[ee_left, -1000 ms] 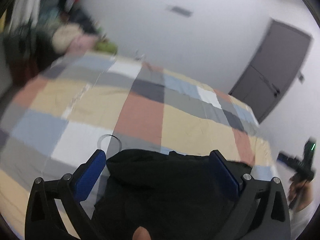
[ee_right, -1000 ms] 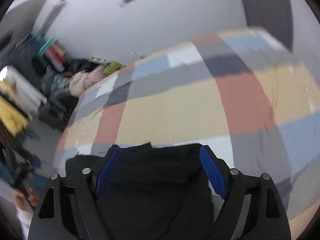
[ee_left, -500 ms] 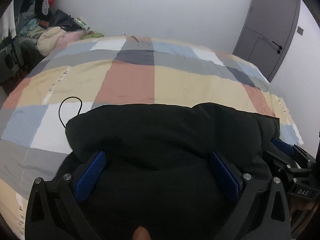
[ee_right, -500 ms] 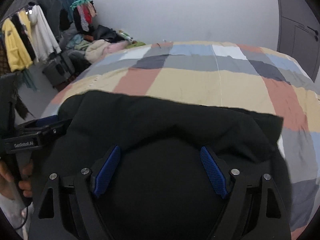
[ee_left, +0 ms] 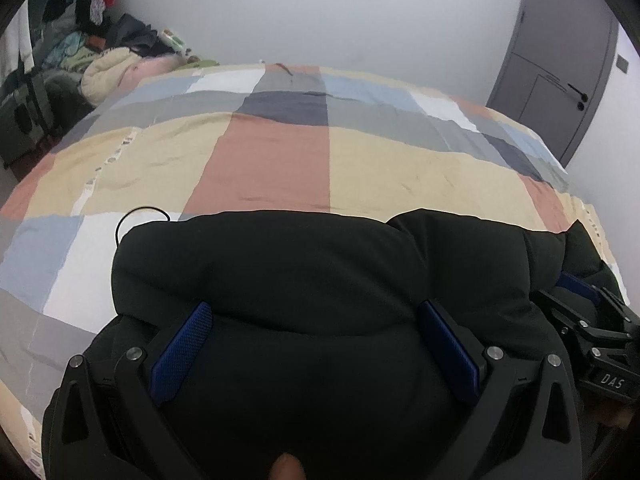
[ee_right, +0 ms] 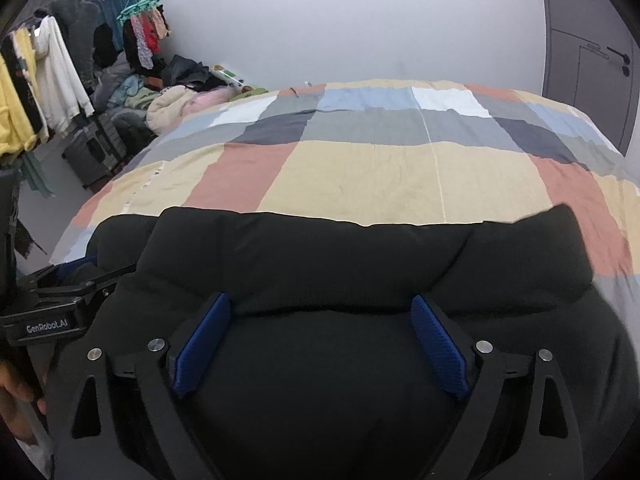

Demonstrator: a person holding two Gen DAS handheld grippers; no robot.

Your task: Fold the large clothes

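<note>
While both jaws stand wide, left hand-held gripper (ee_left: 314, 322) and right hand-held gripper (ee_right: 320, 314) straddle the black jacket (ee_left: 304, 264) on the bed (ee_left: 256, 160).

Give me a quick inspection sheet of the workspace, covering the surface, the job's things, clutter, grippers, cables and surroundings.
Surface: bed under a patchwork cover of yellow, red, grey, blue and white blocks.
Job's things: black garment, bulky, bunched at the near edge of the bed.
Clutter: nothing seen on the bed apart from the cable.
Grippers: left gripper and right gripper both wide open, fingers spread around the garment's folds; whether the pads touch it cannot be told.
Cables: thin black cable looping on the cover by the garment's left edge.
Surroundings: pile of clothes beside the bed, hanging clothes on a rail, grey door, white wall.
</note>
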